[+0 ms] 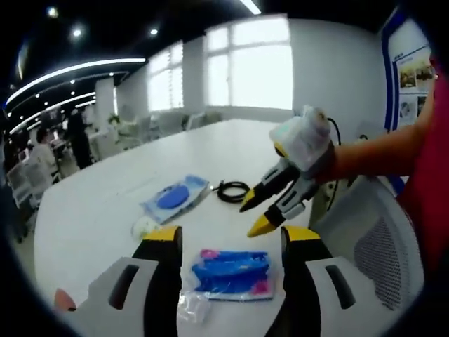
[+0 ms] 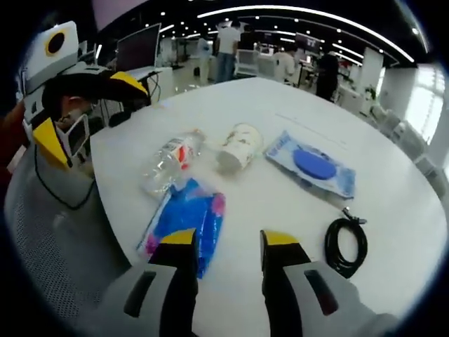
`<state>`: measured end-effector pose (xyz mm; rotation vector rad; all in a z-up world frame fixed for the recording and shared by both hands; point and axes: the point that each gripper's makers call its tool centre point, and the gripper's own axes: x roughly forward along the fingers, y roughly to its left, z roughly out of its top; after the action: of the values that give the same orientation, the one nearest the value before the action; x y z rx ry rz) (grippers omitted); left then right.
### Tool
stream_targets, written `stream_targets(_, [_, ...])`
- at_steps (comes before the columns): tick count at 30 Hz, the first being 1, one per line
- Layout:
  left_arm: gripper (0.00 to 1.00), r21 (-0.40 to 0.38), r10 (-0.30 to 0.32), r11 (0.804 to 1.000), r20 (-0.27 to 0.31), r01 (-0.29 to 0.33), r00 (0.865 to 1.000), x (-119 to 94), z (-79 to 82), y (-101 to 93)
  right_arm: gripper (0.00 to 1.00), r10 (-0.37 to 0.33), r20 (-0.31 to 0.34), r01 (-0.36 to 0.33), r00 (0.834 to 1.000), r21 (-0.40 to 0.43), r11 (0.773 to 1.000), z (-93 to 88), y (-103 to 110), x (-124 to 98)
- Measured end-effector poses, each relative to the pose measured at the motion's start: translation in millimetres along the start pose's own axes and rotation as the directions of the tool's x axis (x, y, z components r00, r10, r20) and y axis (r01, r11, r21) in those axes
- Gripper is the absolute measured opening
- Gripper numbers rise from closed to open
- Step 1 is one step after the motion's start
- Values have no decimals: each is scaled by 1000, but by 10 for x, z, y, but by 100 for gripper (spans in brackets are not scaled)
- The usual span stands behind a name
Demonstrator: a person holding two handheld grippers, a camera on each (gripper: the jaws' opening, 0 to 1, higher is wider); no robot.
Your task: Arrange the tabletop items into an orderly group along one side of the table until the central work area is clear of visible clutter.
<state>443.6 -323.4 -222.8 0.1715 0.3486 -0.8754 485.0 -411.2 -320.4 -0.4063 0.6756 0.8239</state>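
Table (image 2: 393, 210): white, round-edged, with the items spread across its near half.
Left gripper (image 1: 228, 239): jaws stand well apart in the left gripper view, nothing between them; they hover over the blue and pink packet. In the right gripper view it appears at the far left (image 2: 84, 105), partly cut off by the edge.
Right gripper (image 2: 228, 242): jaws parted with a clear gap, holding nothing, above bare table between the packet and the cable. In the left gripper view it comes in from the right (image 1: 256, 214), yellow tips apart, held by a gloved hand (image 1: 305, 137).
Blue and pink packet (image 1: 231, 274): flat on the table near its edge, seen between the left jaws; in the right gripper view (image 2: 186, 217) its near end is hidden by the left-hand jaw.
Clear plastic bottle (image 2: 170, 160): lying on its side beside the packet (label too blurred to read). Just a clear scrap at the bottom of the left gripper view (image 1: 193, 307), hard to identify.
Paper cup (image 2: 238, 146): on its side, next to the bottle; in the left gripper view, a pale blob (image 1: 144, 226) half hidden by the jaw.
Blue pouch with round pad (image 2: 312, 165): flat, farther in on the table (image 1: 175, 198).
Black cable (image 2: 346, 242): coiled, near the pouch (image 1: 232, 191).
Mesh chair (image 1: 375, 246): at the table edge, partly cut off.
Background: people and desks, too small to make out.
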Motion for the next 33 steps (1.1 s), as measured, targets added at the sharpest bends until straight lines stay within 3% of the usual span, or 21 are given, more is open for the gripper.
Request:
stream_targets(7, [60, -50, 22, 999, 48, -19, 999, -228, -15, 79, 35, 10, -16, -10, 1000, -5, 1000, -29, 161, -27])
stream_targets(15, [67, -101, 18, 995, 81, -10, 997, -357, -90, 5, 35, 56, -62, -58, 997, -20, 998, -130, 424, 5])
stream_targets(33, [73, -154, 21, 988, 84, -7, 996, -356, -271, -13, 33, 142, -133, -148, 981, -37, 988, -190, 734, 271])
